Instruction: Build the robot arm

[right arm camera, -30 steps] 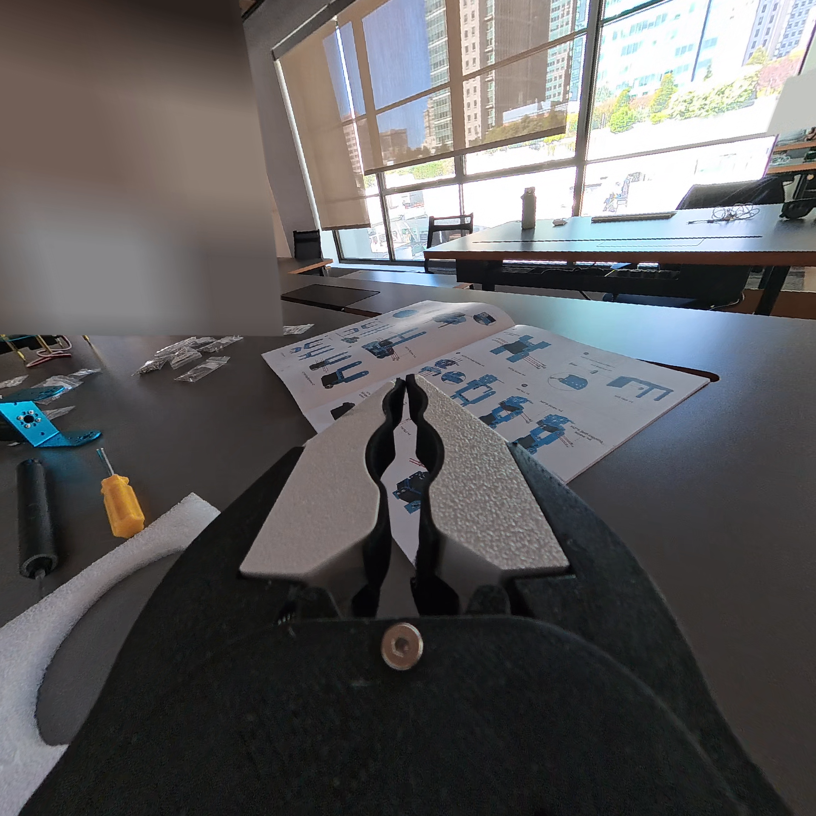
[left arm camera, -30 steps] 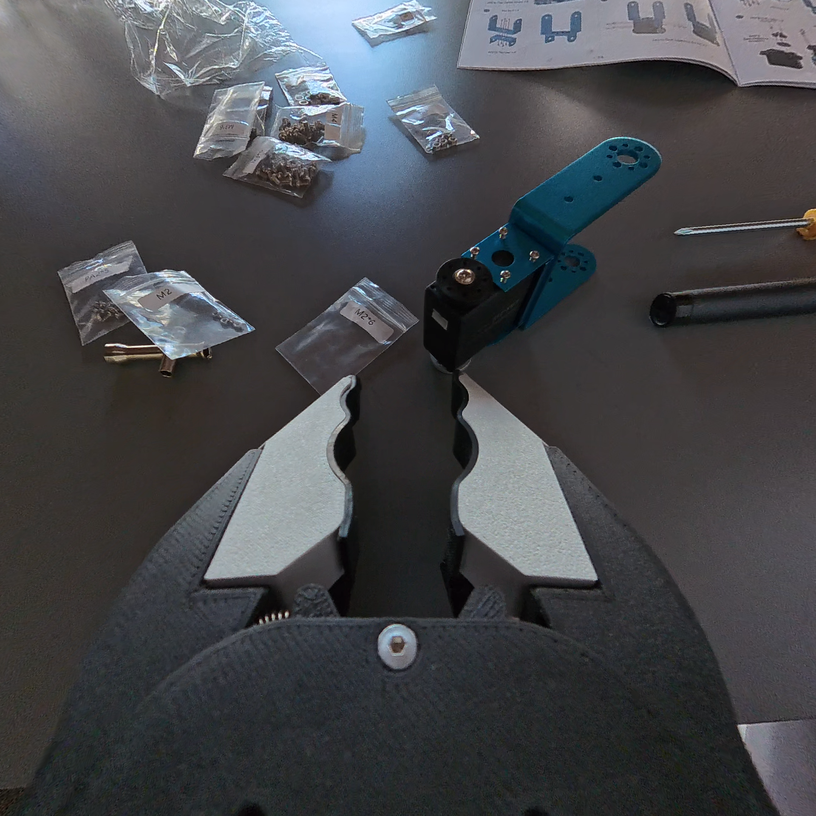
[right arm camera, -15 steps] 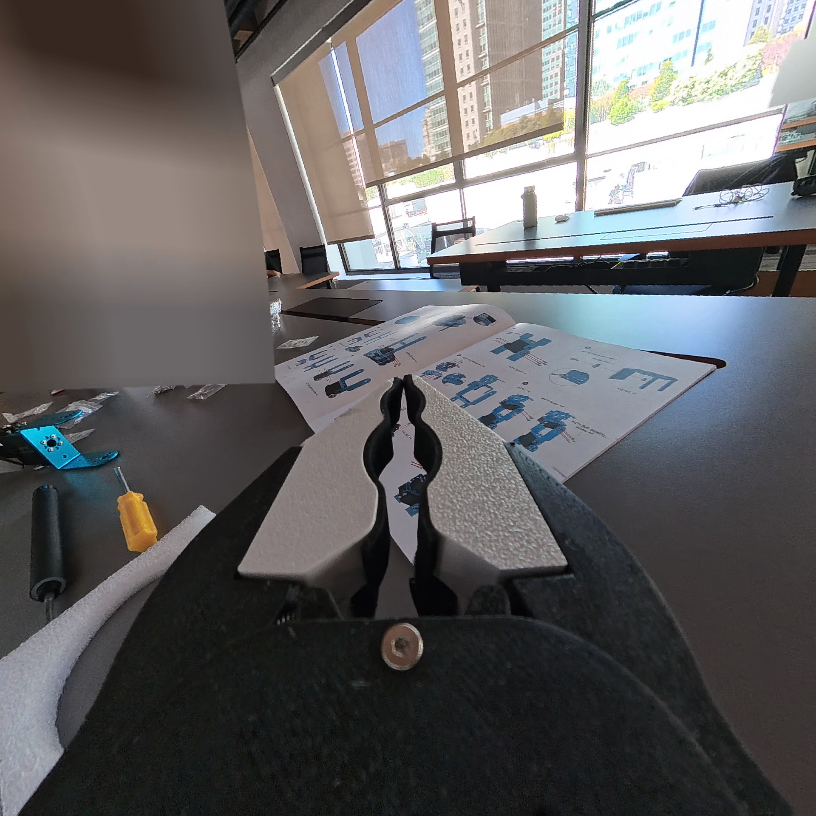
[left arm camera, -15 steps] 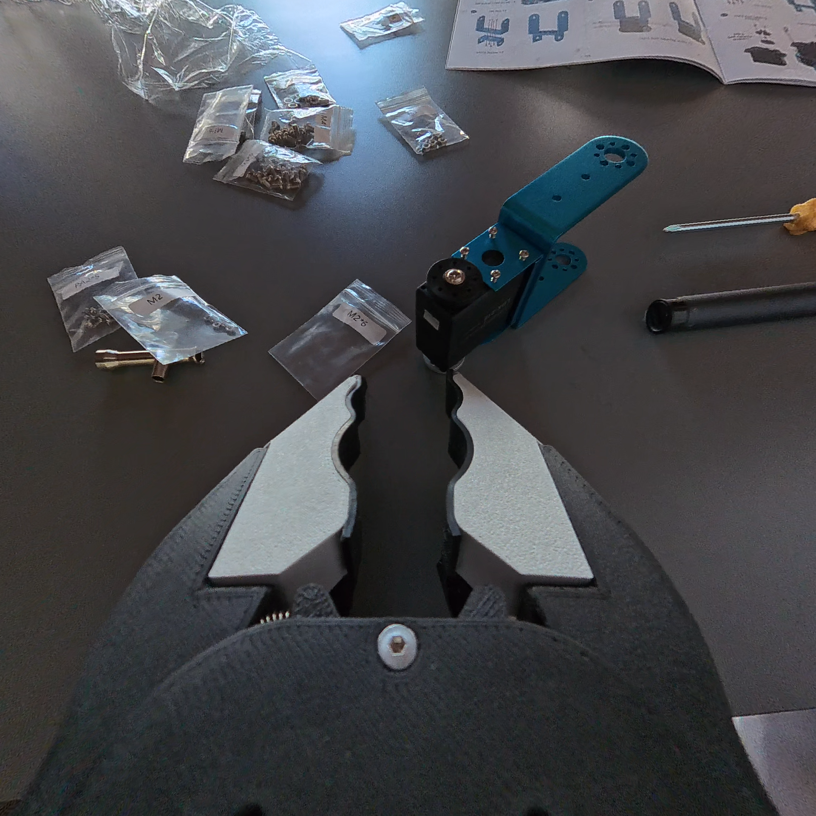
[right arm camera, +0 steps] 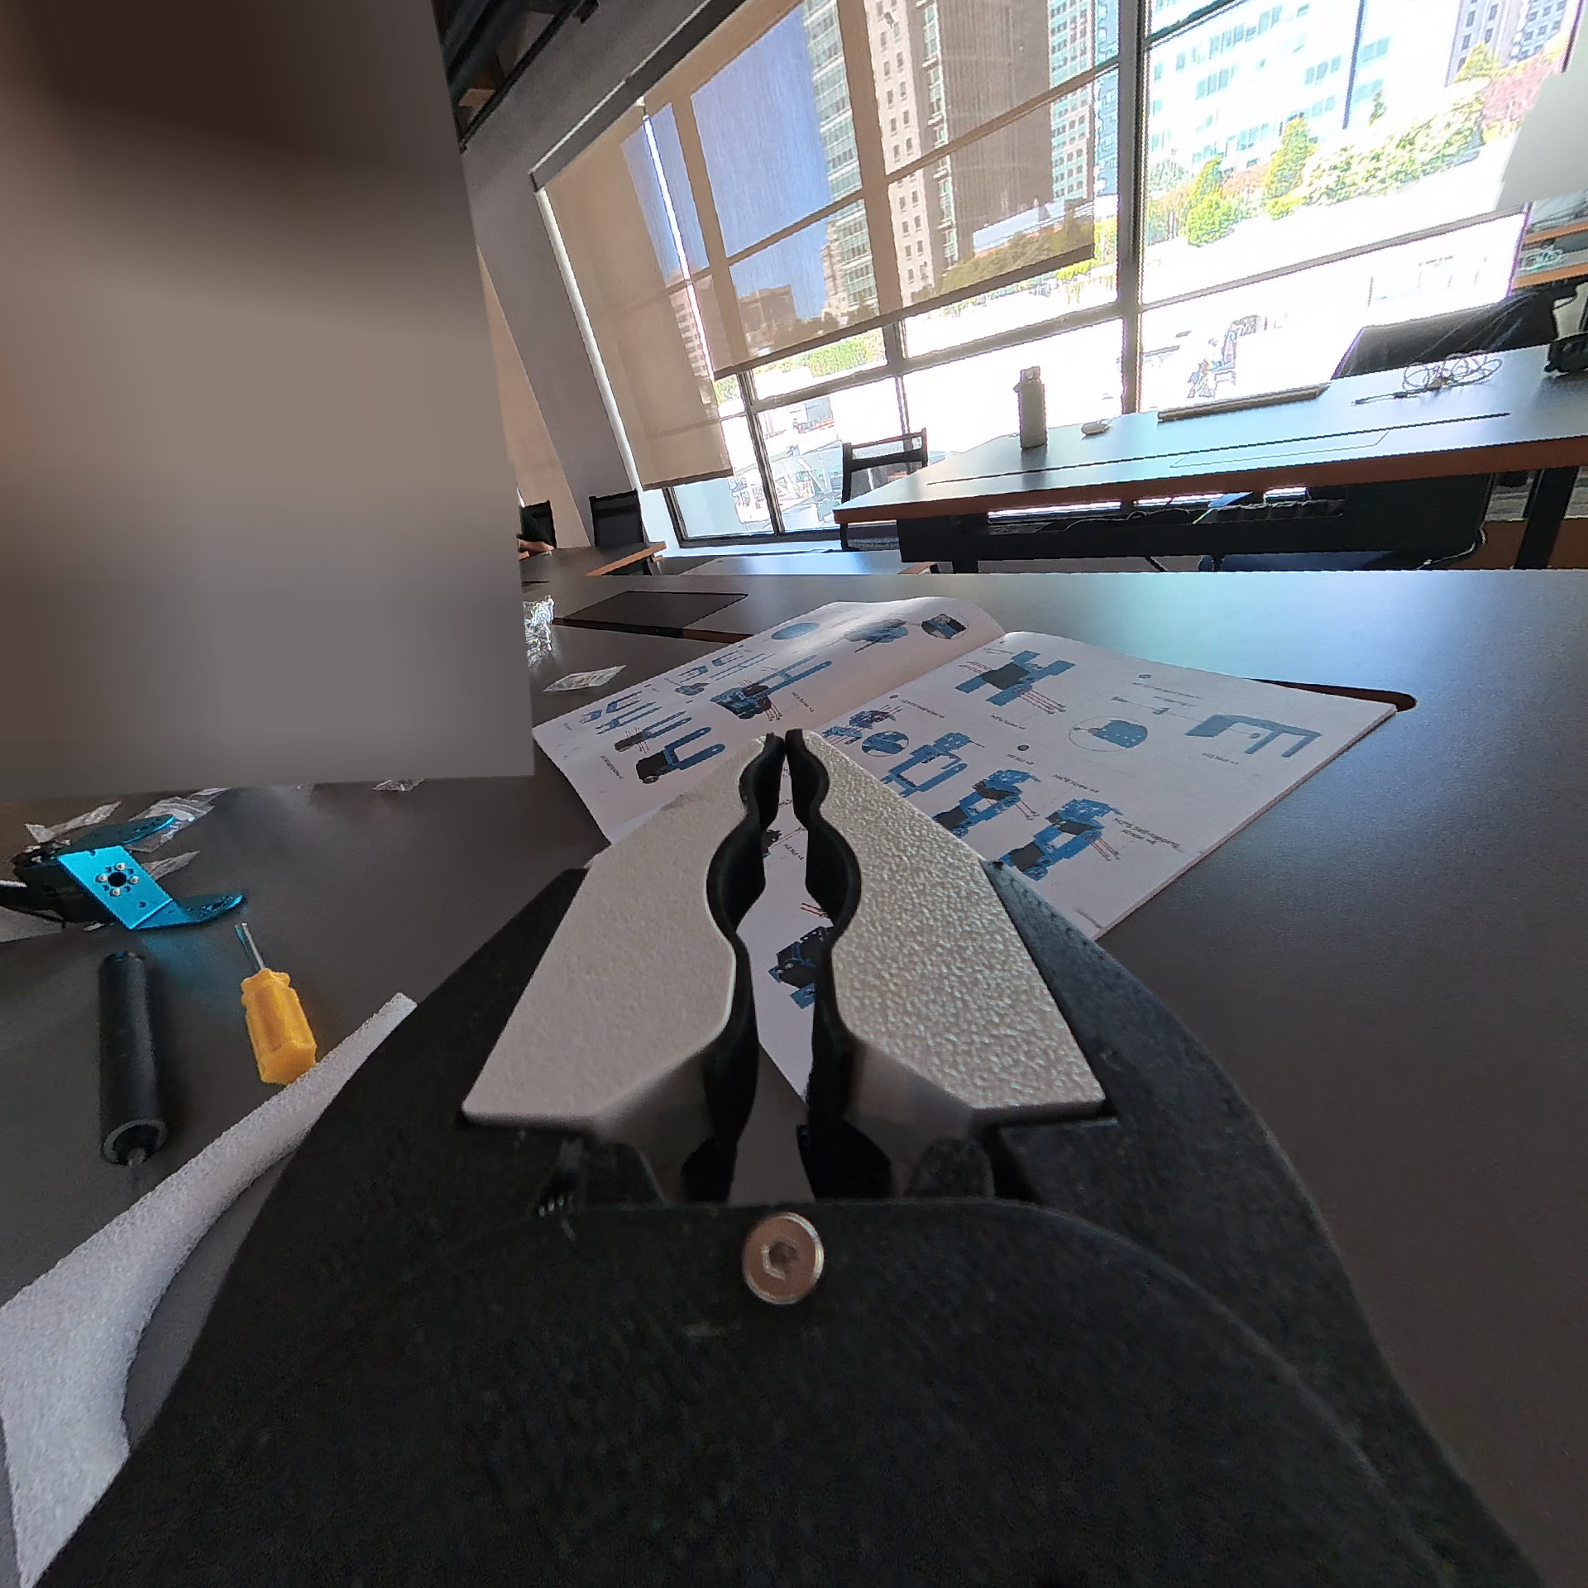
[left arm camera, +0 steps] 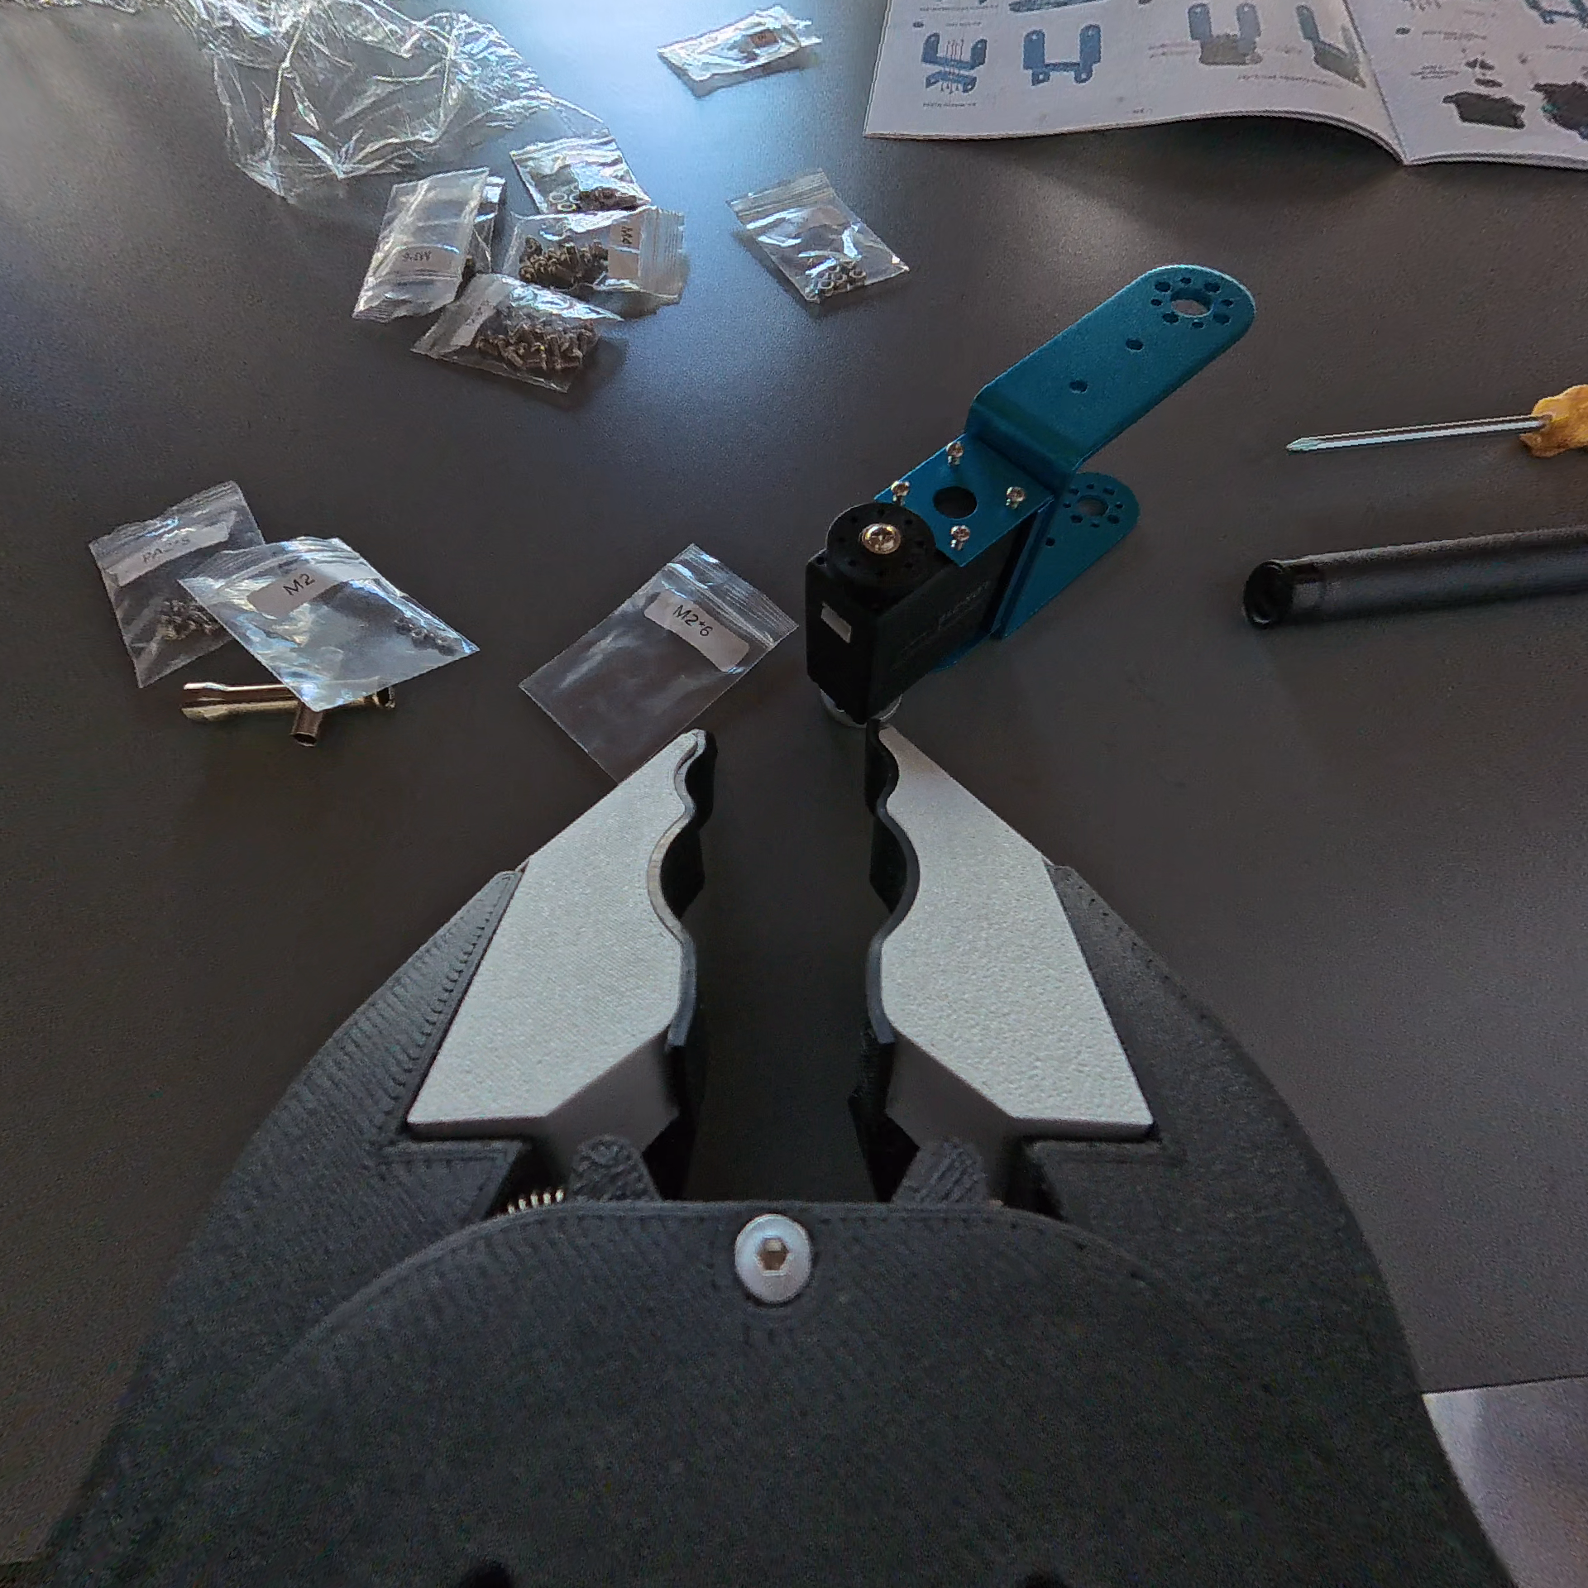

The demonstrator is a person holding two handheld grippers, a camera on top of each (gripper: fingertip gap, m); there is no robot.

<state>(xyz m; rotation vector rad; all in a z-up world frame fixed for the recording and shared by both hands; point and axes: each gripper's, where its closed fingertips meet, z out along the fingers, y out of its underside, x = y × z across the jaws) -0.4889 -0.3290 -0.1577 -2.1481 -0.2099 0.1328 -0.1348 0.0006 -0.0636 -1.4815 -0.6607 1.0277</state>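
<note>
Two hand-held grippers are in view, both empty. Left hand-held gripper [left arm camera: 789,746] hovers over the dark grey worktop [left arm camera: 1203,902] with its jaws spread apart; its right fingertip [left arm camera: 889,752] sits just beside, possibly touching, the base of a black servo motor [left arm camera: 885,614] that is screwed to a blue perforated metal bracket [left arm camera: 1091,378]. A clear zip bag with a white label [left arm camera: 657,657] lies just ahead of the left fingertip. Further left, two more small labelled bags [left arm camera: 258,601] overlap a small metal cross-shaped socket wrench [left arm camera: 284,700]. A cluster of clear bags holding screws [left arm camera: 524,275] and crumpled clear plastic wrap [left arm camera: 369,86] lie beyond. To the right lie a black cylindrical handle [left arm camera: 1418,571] and a yellow-handled screwdriver [left arm camera: 1444,430], well apart from the gripper.

Right hand-held gripper [right arm camera: 784,741] has its jaws nearly closed, tips almost meeting, nothing between them. It points over an open white instruction booklet with blue diagrams [right arm camera: 1074,730]. White foam sheet [right arm camera: 129,1220] lies at its lower left.
</note>
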